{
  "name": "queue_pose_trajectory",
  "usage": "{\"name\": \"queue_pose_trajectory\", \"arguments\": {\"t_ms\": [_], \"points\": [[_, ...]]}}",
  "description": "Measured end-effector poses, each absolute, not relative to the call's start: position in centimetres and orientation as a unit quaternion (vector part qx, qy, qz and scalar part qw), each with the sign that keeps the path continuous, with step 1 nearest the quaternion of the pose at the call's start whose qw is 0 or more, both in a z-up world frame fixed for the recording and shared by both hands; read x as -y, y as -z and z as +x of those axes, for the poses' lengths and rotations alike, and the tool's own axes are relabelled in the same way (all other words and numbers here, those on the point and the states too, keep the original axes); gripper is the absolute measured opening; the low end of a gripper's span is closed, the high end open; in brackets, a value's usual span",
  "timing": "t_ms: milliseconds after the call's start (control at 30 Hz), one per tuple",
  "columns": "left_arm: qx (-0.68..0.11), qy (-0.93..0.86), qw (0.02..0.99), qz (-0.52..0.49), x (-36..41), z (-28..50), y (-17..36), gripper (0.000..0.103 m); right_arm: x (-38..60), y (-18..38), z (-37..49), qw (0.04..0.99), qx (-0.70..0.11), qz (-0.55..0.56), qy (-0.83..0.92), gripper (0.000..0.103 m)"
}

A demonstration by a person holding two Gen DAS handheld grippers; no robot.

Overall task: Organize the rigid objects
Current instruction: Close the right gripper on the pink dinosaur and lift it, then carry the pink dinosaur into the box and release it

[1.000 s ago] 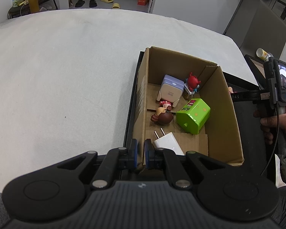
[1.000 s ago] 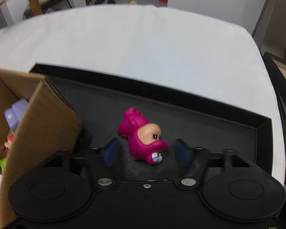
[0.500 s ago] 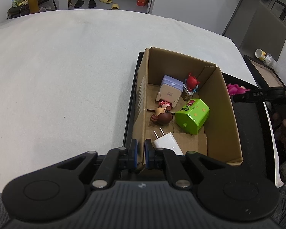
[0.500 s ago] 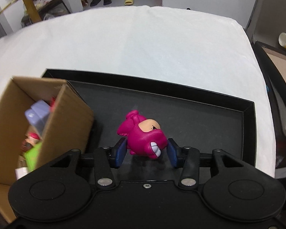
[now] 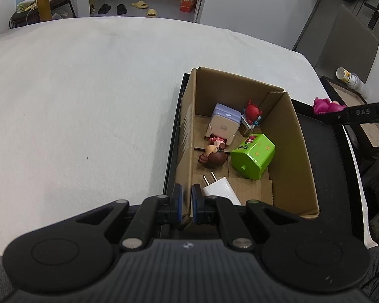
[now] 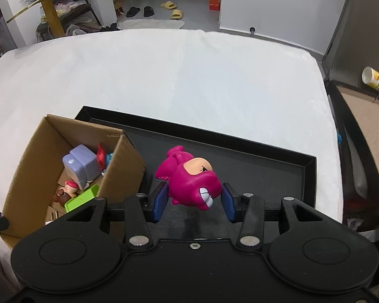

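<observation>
Right wrist — pink toy (image 6: 189,181) now higher

The black tray (image 6: 278,176) lies bare rightward; the upright cardboard box (image 6: 123,166) walls off its left.

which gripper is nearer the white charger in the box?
Left. The left gripper is clamped on the box wall right beside the white charger; the right gripper holds the pink toy over the tray.

"DAS" in white on right gripper (image 5: 361,113) finger; green box (image 5: 253,156) label illegible.
</observation>
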State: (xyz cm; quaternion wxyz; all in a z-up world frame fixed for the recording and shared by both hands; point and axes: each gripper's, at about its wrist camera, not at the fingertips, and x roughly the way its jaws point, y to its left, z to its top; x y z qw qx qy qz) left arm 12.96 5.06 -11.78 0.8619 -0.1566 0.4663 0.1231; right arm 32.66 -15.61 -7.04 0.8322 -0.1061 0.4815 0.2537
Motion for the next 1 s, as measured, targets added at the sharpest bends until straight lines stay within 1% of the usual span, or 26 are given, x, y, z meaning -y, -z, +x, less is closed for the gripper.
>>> {"name": "queue_pose_trajectory", "arguments": {"t_ms": [133, 267, 533, 1000], "points": [[-0.463, -0.122, 0.864, -0.157, -5.1, 12.8, 11.6, 0.007, 15.3, 5.6, 32.0, 0.835, -0.475, -0.106, -0.259, 0.045], [-0.461, -0.12, 0.865, -0.158, -5.1, 12.7, 11.6, 0.007, 14.8, 3.8, 31.4, 0.832, -0.476, -0.079, -0.273, 0.045], [-0.457, -0.118, 0.866, -0.166, -5.4, 12.5, 11.4, 0.007, 12.0, 1.3, 30.3, 0.83, -0.459, -0.088, -0.305, 0.045], [-0.45, -0.111, 0.867, -0.185, -5.9, 12.3, 11.5, 0.007, 7.5, 1.8, 28.1, 0.81, -0.461, -0.122, -0.341, 0.045]]}}
